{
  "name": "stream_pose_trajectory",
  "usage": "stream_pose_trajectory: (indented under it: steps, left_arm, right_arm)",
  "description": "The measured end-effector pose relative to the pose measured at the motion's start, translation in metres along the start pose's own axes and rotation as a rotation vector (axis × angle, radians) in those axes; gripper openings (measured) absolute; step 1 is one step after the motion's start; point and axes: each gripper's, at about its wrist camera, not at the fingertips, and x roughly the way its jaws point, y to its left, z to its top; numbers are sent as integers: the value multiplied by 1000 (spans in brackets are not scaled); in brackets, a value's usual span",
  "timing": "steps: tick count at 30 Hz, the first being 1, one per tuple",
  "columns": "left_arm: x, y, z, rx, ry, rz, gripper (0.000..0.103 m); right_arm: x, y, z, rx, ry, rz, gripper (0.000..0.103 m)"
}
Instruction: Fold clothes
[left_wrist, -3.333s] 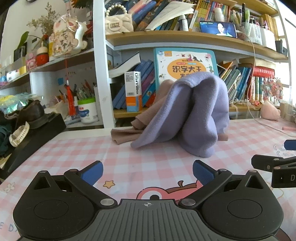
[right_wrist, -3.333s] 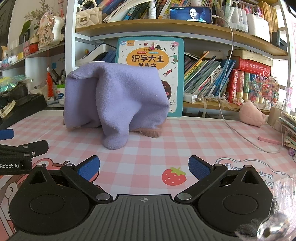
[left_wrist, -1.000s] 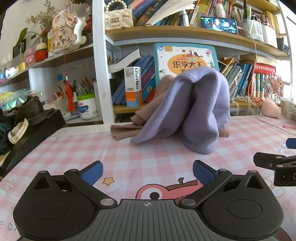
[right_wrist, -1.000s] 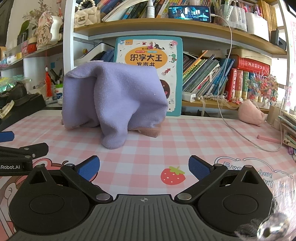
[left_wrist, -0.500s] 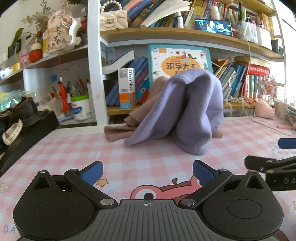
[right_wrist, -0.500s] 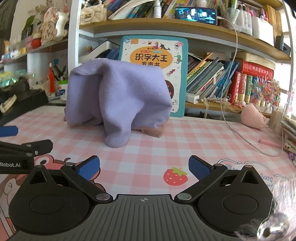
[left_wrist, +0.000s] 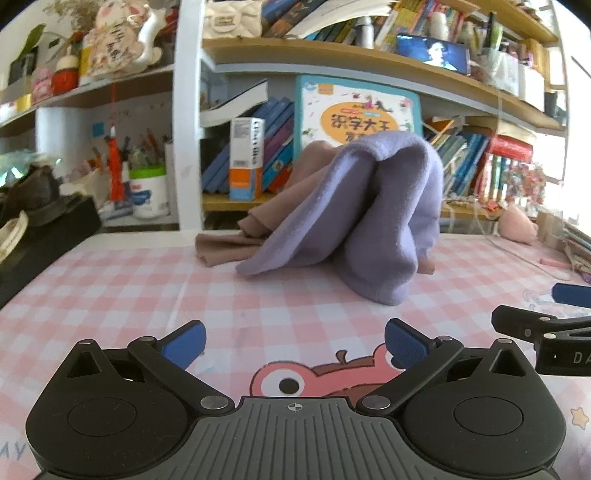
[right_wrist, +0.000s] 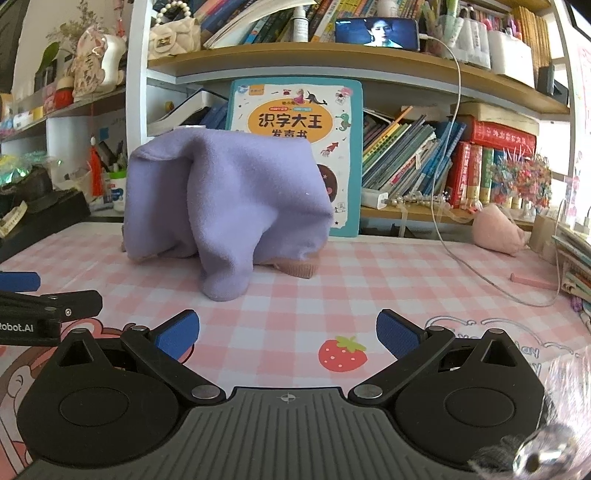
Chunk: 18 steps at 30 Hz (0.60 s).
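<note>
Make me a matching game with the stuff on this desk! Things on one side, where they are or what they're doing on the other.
Things:
1. purple garment
2. brown garment
3. phone
4. pink plush toy

Places or states:
A. on the upper shelf, screen lit
B. on the desk at the right, by the white cable
C. draped on top of the heap
D. partly under the heap, poking out at the desk

Pairs: 1-C, 2-D, 3-A, 4-B
</note>
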Motion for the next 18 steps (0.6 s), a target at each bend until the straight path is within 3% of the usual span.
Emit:
stream_pose_trajectory:
  steps: [5, 9, 14, 18]
  left_arm:
    - [0, 2, 14, 105, -67, 11, 103]
    - [2, 9, 30, 132, -65, -4, 103]
    - [3, 17, 43, 130, -89, 16, 103]
    - [17, 28, 46, 51, -76, 17, 103]
  right_arm:
    - [5, 5, 0, -25, 30, 12, 103]
    - [6, 16, 10, -68, 24, 46, 103]
    - [10, 29, 32, -139, -6, 68, 103]
    - [26, 38, 45, -181, 14, 76, 103]
